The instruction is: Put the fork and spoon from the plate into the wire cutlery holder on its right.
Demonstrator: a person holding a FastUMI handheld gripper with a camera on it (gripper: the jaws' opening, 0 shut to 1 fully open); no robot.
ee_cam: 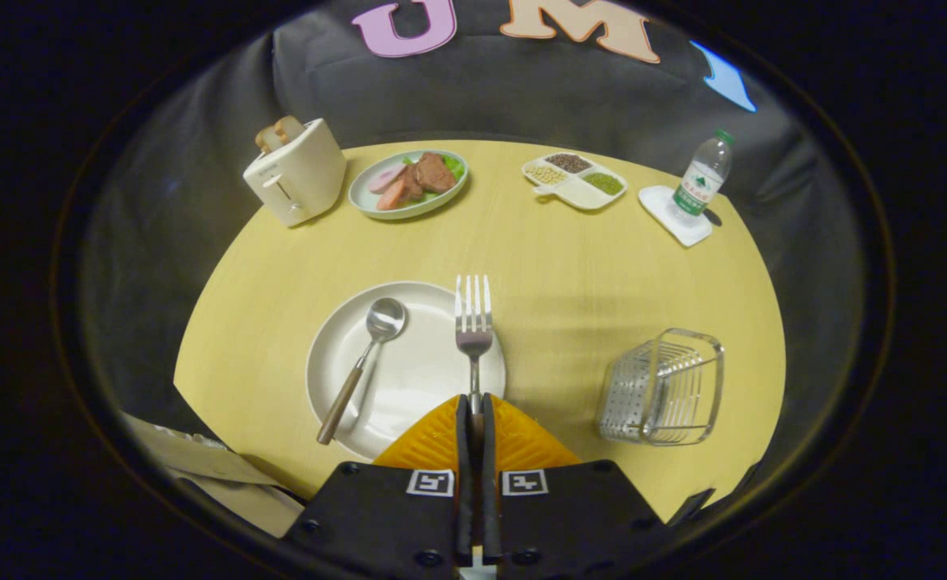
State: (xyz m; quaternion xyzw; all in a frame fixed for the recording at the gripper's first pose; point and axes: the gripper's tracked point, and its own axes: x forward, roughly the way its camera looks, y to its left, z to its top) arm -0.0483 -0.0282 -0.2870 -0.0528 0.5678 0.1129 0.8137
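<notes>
The gripper (474, 407) has its two fingers pressed together on the handle of the fork (473, 322), gripping it from both sides. The fork points away from the fingers, its tines reaching past the far right rim of the white plate (409, 387). Whether the fork is lifted off the plate or still touching it cannot be told.

The spoon (365, 354) lies on the left part of the plate, bowl toward the far side, its brown handle crossing the near rim. The plate sits on a pale wooden table (570, 274).

To the right of the plate, well apart from it, is the wire cutlery holder (663, 387), a clear-framed basket with thin metal bars. No object lies on the table between the plate and the holder.

At the far left stands a cream toaster (296, 173) with bread slices in its slots. Just right of it is a pale green plate (370, 201) carrying sliced meat and some greens. Farther right is a white divided dish (574, 193) holding grains and beans in separate compartments. At the far right a plastic water bottle (703, 177) with a green cap stands on a white coaster (675, 213); its label is green and white, but the writing is too small to read.

Two square black-and-white markers (477, 482) sit on the gripper body.
</notes>
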